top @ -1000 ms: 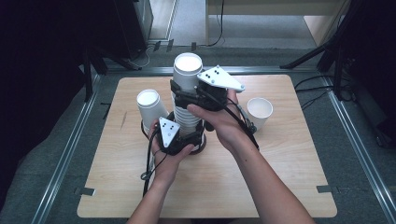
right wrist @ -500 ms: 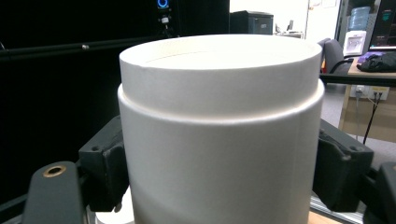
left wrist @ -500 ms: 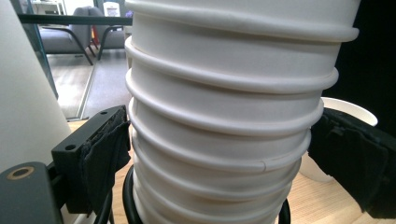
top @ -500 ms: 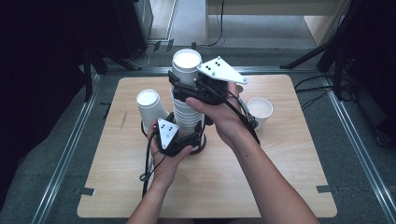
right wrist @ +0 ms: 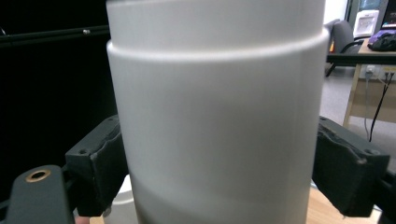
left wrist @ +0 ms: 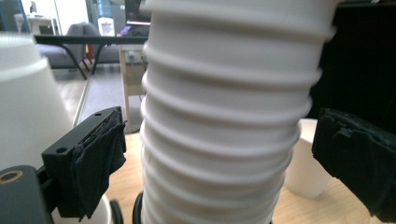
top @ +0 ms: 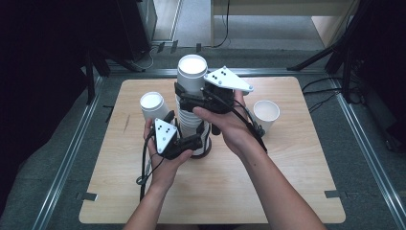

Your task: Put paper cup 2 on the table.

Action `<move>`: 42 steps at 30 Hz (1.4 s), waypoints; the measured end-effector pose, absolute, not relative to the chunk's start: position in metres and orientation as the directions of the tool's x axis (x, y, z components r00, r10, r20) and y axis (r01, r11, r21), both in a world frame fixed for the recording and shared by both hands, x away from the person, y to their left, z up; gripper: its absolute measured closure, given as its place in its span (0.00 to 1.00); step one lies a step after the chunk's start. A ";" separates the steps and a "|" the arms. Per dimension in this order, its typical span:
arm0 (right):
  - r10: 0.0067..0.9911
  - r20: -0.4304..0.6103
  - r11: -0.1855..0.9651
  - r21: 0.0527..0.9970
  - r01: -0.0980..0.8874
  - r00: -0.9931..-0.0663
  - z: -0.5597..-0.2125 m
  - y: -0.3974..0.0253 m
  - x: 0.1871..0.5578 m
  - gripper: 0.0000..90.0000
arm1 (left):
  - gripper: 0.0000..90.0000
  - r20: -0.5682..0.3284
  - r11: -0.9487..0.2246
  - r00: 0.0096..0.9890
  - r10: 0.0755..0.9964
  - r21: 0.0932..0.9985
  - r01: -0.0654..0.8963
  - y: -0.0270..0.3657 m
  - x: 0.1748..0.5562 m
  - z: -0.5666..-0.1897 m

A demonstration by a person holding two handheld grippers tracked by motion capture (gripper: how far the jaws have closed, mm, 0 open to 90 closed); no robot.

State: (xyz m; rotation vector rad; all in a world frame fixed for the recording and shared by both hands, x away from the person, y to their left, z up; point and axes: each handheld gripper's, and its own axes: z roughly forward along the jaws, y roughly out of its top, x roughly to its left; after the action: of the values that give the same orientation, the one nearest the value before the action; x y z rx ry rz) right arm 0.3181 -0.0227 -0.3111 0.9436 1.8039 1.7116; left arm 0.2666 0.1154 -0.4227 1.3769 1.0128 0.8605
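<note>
A tall stack of white paper cups [top: 190,112] stands upside down near the middle of the wooden table [top: 287,182]. The left gripper [top: 191,142] has its jaws set around the stack's lower part, with gaps at both sides, while the right gripper [top: 187,98] is clamped on the top cup [right wrist: 217,121]. A single inverted cup [top: 154,106] stands just left of the stack, and an upright cup [top: 266,115] sits to its right.
</note>
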 end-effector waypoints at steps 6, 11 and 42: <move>0.746 0.085 0.018 0.989 0.148 -0.660 -0.314 -0.027 0.317 0.17 | 0.03 -0.065 0.043 0.360 0.931 0.997 0.068 0.113 0.269 -0.413; 0.746 0.086 0.022 0.988 0.153 -0.660 -0.313 -0.027 0.317 0.17 | 0.03 -0.047 0.032 0.357 0.933 0.998 0.049 0.110 0.272 -0.405; 0.744 0.084 -0.027 0.995 0.095 -0.663 -0.289 -0.028 0.314 0.21 | 0.09 -0.035 0.027 0.370 0.928 0.999 0.027 0.110 0.279 -0.398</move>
State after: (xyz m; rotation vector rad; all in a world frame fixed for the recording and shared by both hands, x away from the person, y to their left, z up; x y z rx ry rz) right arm 0.3141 -0.0285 -0.2892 0.8773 1.7660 1.7393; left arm 0.2787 0.1097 -0.3976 1.3575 0.9554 0.8932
